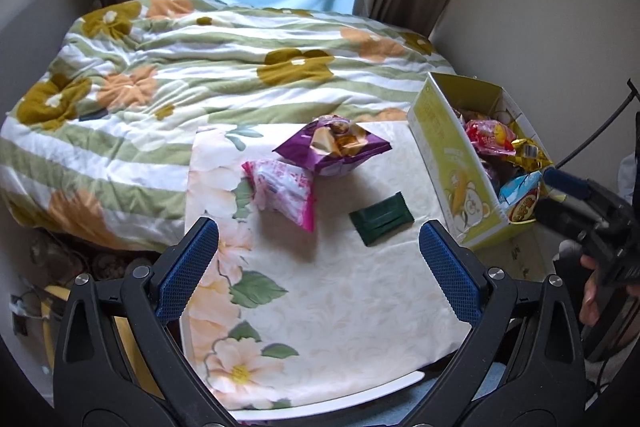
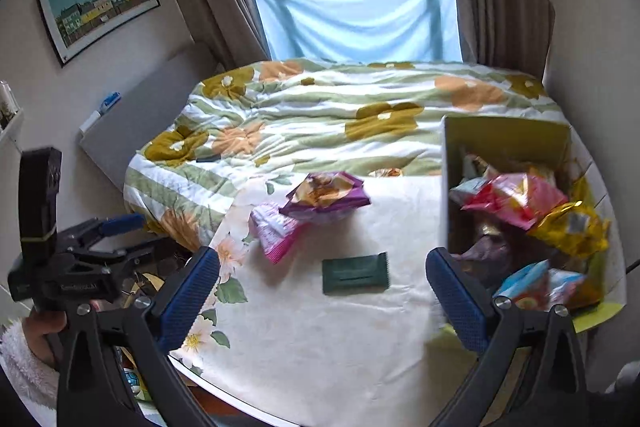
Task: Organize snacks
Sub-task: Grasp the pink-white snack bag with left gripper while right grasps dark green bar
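Observation:
Three snacks lie on a floral cloth (image 1: 340,307) over a small table: a purple bag (image 1: 334,147) (image 2: 326,197), a pink-and-white packet (image 1: 282,193) (image 2: 276,231) and a flat dark green packet (image 1: 381,219) (image 2: 355,273). To the right stands a yellow-green carton (image 1: 440,151) (image 2: 500,139) filled with several snack bags. My left gripper (image 1: 318,267) hangs open above the cloth, nothing between its blue pads. My right gripper (image 2: 322,291) is open too, over the green packet; its right finger (image 2: 456,299) is beside the carton wall. In the right wrist view the left gripper (image 2: 116,227) shows at the far left.
A bed with a flower-print duvet (image 1: 208,67) (image 2: 320,111) lies behind the table. Curtains and a window with a blue sheet (image 2: 360,11) are beyond. A framed picture (image 2: 98,1) hangs on the left wall. A hand (image 2: 40,331) in a fleecy sleeve holds the left gripper.

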{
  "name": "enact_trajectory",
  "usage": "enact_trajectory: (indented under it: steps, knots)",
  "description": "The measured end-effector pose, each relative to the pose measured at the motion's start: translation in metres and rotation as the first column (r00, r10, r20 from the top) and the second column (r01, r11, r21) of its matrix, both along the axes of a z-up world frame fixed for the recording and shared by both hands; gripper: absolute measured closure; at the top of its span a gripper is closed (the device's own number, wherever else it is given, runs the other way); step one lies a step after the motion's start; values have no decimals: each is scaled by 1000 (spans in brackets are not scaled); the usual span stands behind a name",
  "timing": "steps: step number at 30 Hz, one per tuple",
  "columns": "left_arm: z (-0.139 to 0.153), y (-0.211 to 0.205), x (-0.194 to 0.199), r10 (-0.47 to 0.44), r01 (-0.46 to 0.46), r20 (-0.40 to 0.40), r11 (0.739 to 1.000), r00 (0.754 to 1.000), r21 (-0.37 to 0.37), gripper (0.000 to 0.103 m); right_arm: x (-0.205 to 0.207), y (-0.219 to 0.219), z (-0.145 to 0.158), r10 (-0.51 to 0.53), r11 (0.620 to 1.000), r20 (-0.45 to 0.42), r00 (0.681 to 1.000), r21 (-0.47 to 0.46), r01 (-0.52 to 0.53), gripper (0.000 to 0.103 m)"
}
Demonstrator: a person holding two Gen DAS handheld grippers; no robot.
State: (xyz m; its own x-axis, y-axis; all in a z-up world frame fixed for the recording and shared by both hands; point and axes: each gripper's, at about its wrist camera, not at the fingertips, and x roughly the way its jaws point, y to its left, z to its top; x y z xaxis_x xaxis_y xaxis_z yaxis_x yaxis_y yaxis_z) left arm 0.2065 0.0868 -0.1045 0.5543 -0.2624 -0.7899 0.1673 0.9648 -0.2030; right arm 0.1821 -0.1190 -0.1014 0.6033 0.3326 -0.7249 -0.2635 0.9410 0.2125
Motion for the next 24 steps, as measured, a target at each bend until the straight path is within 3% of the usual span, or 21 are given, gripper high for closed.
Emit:
enact_trajectory:
  steps: [6, 11, 24]
  knots:
    - [-28, 35, 40, -66, 64, -57, 997, 996, -42, 3, 13, 40, -37, -51, 998, -53, 997, -45, 48, 0]
    - [-66, 40, 79, -112, 104, -110, 992, 988, -77, 3, 26, 61, -75, -69, 989, -48, 996, -137, 62, 0]
    - [-166, 12, 144, -130, 120, -207, 991, 970, -61, 3, 73, 41, -171, -87, 973, -106, 991, -222, 61, 0]
